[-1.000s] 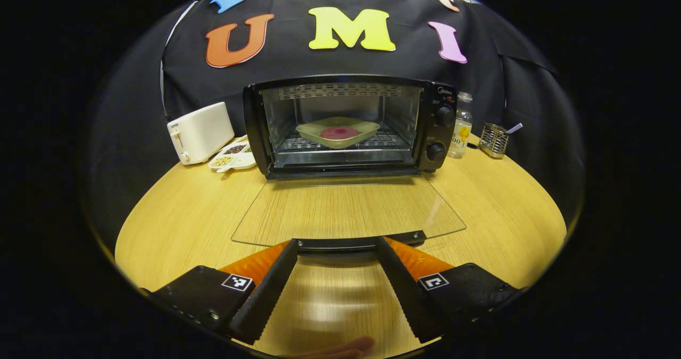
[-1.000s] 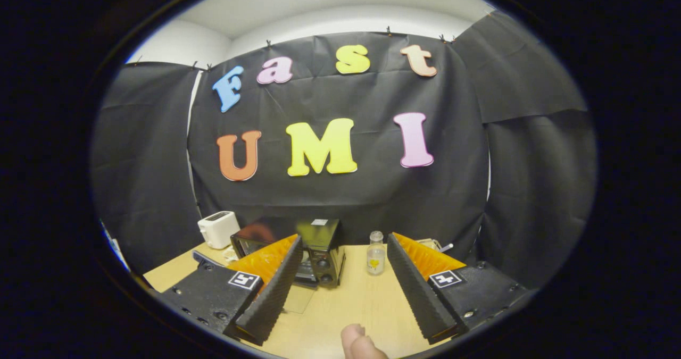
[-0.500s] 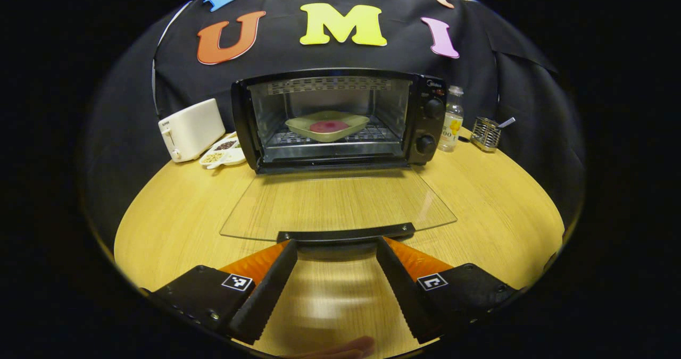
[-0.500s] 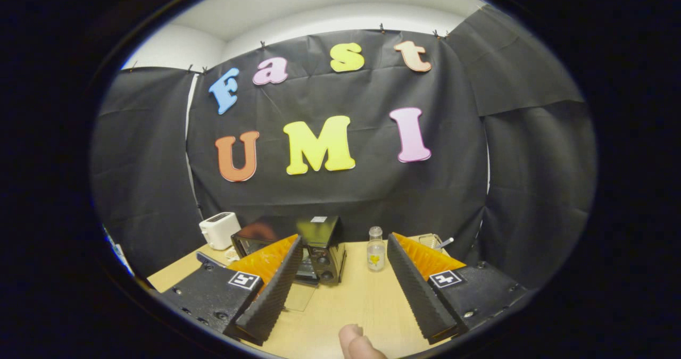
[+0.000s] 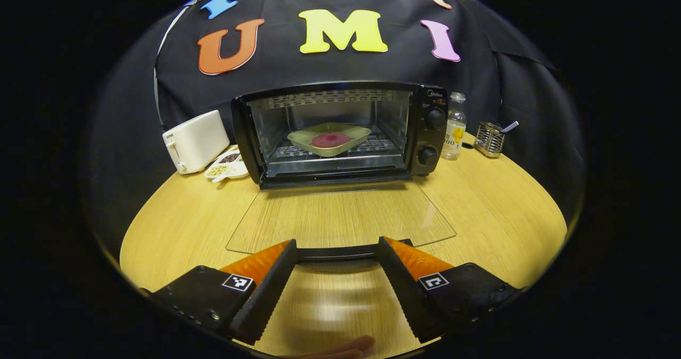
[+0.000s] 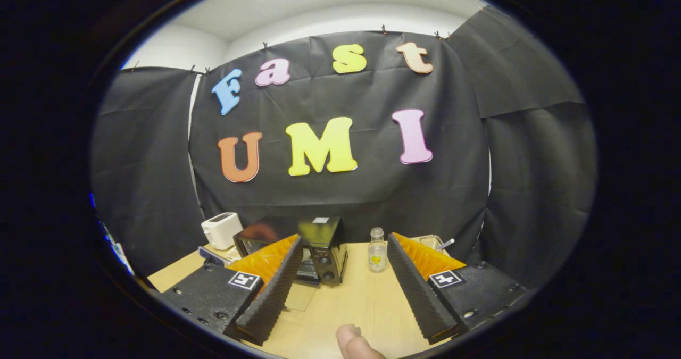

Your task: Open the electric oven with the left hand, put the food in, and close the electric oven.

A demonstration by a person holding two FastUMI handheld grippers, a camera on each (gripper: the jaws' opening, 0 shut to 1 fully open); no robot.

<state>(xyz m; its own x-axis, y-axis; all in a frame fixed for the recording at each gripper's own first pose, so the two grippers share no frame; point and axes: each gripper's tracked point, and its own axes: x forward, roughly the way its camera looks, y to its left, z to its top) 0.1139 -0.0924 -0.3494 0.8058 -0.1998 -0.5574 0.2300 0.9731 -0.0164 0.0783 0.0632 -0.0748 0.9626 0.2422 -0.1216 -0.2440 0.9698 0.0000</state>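
Food dish [image 5: 330, 138] already inside the oven [image 5: 340, 130], the left gripper [image 5: 336, 248], jaws wide and empty, edges back up to the lowered door's handle [image 5: 338, 252]; closing remains.

Left gripper [image 5: 337, 274] and right gripper [image 6: 343, 279] spread wide.

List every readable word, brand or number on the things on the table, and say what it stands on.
None can be read for sure.
Oven: brand mark above the knobs, too small.
Toaster: small mark on its front, too small.
Bottle: printed label, blurred.
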